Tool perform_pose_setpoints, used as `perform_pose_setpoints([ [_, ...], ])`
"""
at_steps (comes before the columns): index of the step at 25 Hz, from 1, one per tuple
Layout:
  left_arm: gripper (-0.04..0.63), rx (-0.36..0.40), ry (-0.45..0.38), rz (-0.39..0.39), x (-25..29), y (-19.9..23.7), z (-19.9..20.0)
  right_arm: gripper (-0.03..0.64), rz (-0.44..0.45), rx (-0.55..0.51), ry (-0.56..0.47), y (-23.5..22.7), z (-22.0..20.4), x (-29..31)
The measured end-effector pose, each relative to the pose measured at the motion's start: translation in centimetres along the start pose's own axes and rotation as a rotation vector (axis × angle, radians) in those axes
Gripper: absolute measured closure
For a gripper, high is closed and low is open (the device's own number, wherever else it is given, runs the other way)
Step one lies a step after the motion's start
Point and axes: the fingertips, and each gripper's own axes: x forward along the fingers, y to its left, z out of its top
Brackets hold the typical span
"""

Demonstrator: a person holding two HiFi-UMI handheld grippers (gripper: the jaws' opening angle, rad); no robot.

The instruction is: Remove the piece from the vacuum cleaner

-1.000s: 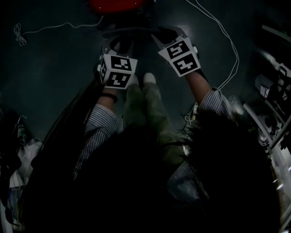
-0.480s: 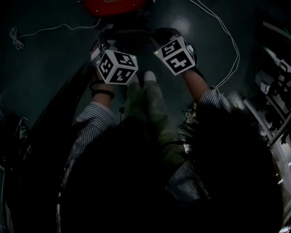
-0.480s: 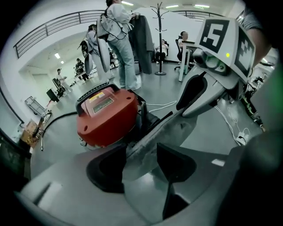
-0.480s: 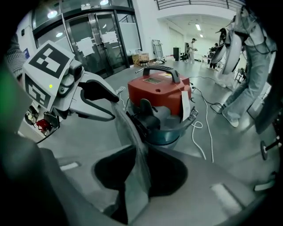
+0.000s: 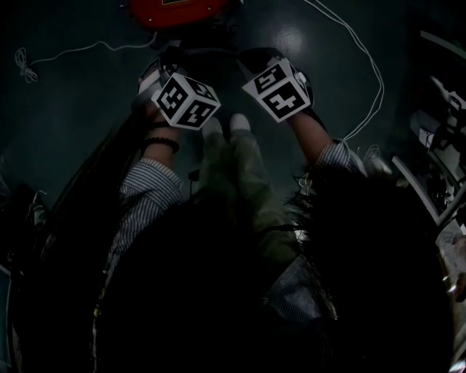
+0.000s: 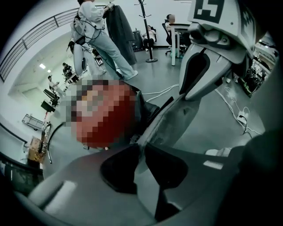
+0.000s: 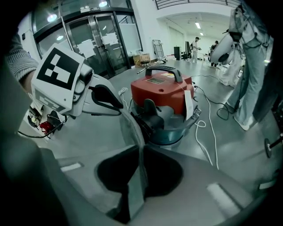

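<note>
The red vacuum cleaner stands on the dark floor at the top of the head view. In the right gripper view its red lid sits over a grey-blue drum. A thin, translucent grey piece curves out from the cleaner's front. My right gripper is closing, and its pads pinch one end of the piece. My left gripper is closing too and pinches the same grey piece. In the head view the left gripper and the right gripper sit side by side just below the cleaner, their jaws lost in the dark.
A white cable loops across the floor right of the cleaner, also visible as the cable. People stand behind it. A coat rack, glass doors and shelving ring the area. My white shoes are below the grippers.
Both grippers have moved up the head view, closer to the vacuum cleaner. The left gripper's marker cube has turned and shifted left.
</note>
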Motion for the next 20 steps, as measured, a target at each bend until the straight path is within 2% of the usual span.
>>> perform_pose_setpoints([
  [7, 0.563, -0.063, 0.002, -0.057, -0.1, -1.0, -0.5, 0.584, 0.023, 0.014, -0.013, 1.0, -0.3, -0.3],
  [15, 0.566, -0.098, 0.024, -0.062, -1.8, -2.7, -2.3, 0.588, 0.049, 0.003, -0.014, 3.5, -1.2, -1.1],
  [20, 0.566, -0.126, 0.050, -0.094, -2.7, -5.1, -4.2, 0.588, 0.066, 0.004, 0.019, 5.7, -3.1, -1.4],
])
